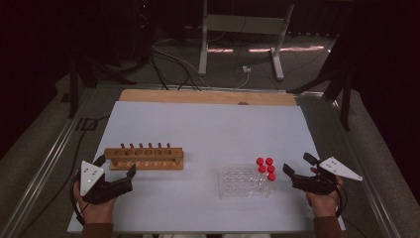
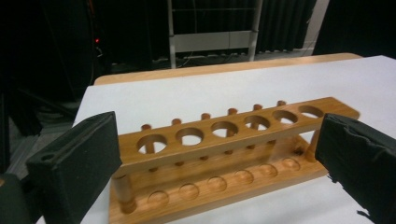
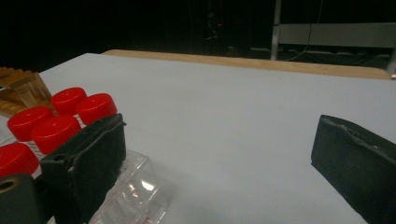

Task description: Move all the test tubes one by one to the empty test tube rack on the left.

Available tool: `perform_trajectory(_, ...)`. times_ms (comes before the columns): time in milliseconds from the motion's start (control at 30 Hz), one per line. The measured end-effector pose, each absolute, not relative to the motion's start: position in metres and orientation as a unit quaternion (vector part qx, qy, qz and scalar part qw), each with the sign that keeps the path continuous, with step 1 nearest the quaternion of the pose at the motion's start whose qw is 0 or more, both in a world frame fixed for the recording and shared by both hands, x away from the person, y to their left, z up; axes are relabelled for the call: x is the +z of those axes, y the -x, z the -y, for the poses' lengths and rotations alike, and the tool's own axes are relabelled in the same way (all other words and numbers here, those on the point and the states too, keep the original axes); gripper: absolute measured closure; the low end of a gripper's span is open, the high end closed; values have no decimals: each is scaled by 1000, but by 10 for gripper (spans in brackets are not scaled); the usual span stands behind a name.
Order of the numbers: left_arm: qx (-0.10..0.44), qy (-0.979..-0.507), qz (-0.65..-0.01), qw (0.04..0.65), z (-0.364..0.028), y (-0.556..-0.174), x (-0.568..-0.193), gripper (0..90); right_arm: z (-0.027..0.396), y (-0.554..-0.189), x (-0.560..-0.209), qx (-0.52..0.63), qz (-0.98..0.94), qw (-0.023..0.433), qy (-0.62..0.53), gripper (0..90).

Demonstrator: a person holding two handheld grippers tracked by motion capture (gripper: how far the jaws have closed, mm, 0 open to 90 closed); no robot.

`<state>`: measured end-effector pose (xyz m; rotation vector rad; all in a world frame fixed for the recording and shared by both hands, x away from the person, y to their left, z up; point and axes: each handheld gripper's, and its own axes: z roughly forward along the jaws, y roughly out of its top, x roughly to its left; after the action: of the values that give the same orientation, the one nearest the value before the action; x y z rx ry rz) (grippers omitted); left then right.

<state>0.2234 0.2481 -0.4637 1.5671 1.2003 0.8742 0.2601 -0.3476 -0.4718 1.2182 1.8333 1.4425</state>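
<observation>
Both claws stand wide apart and hold nothing: the left claw (image 1: 117,174) hovers low over the table (image 1: 208,129) with the wooden rack (image 1: 144,158) just ahead of its tips, and the right claw (image 1: 298,165) sits just beside the clear rack (image 1: 242,182), whose red-capped tubes (image 1: 266,168) cluster at the end nearest that claw. In the left gripper view the wooden rack (image 2: 219,158) lies straight ahead between the two black jaws, its row of holes all empty, its near end close to the left-hand jaw. In the right gripper view the red caps (image 3: 56,123) crowd next to the left-hand jaw, which stands just at the clear rack's (image 3: 133,191) corner, while the other jaw hangs over bare table. The work looks to be at its very start, a moving of tubes from the clear rack into the wooden one, with no tube yet lifted. The next move probably calls for the right claw to swing toward the caps, line its jaws on either side of a single tube without knocking its neighbours, and close below the cap; the left claw may need to steady the wooden rack.
</observation>
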Motion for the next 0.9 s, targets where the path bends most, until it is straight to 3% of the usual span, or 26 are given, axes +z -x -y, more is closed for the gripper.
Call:
perform_trajectory(267,361,-620,-509,475,-260,-219,-464,6,345,-254,-465,537,-683,234,-436,71)
perform_trajectory(567,356,-607,-523,481,-262,-216,-466,6,343,-241,-456,559,-691,204,-411,195)
perform_trajectory(733,355,-610,-521,479,-258,-215,-466,6,335,-232,-454,562,-712,193,-374,298)
perform_trajectory(900,357,-617,-516,474,-256,-215,-467,6,327,-222,-454,558,-731,191,-345,457)
